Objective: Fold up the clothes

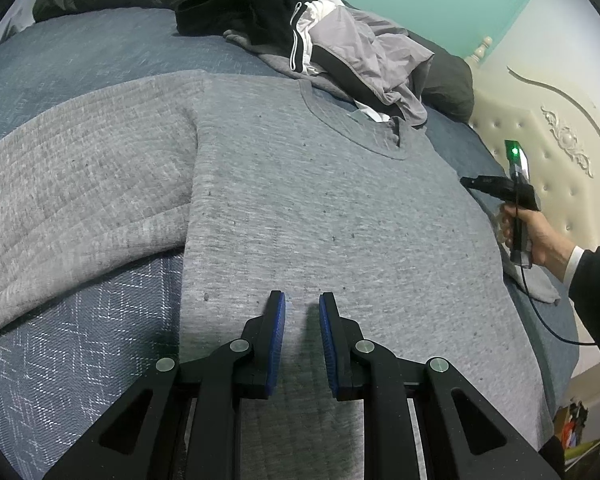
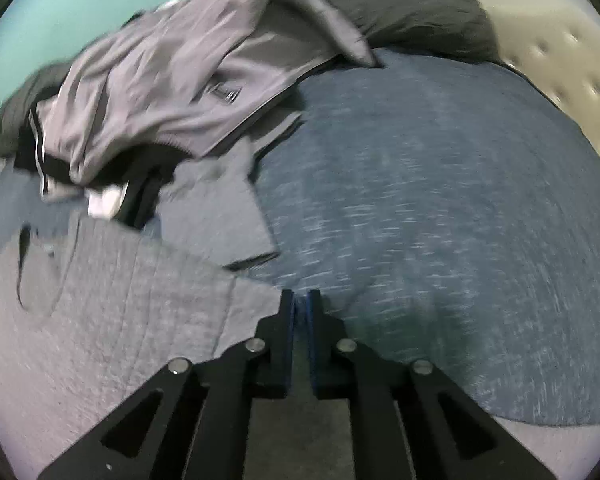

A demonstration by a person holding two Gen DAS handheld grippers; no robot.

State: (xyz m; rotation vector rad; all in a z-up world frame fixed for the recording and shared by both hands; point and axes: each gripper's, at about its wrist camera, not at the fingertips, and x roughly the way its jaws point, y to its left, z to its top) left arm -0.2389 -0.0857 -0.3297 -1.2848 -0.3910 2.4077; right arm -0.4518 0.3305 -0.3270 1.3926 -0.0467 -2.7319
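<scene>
Grey sweater (image 1: 320,208) is spread flat on the blue bed (image 1: 80,64), with a clothes pile (image 1: 320,40) at the far end. Left claw (image 1: 302,304) sits over the near hem, narrow gap, gripping nothing. Right claw (image 2: 301,300) is nearly closed at the sweater's right edge; can't tell if it's pinching fabric.

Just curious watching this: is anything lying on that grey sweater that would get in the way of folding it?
Yes. The pile of clothes overlaps the grey sweater's collar at the far edge. Nothing lies between the left claw and the sweater.
</scene>
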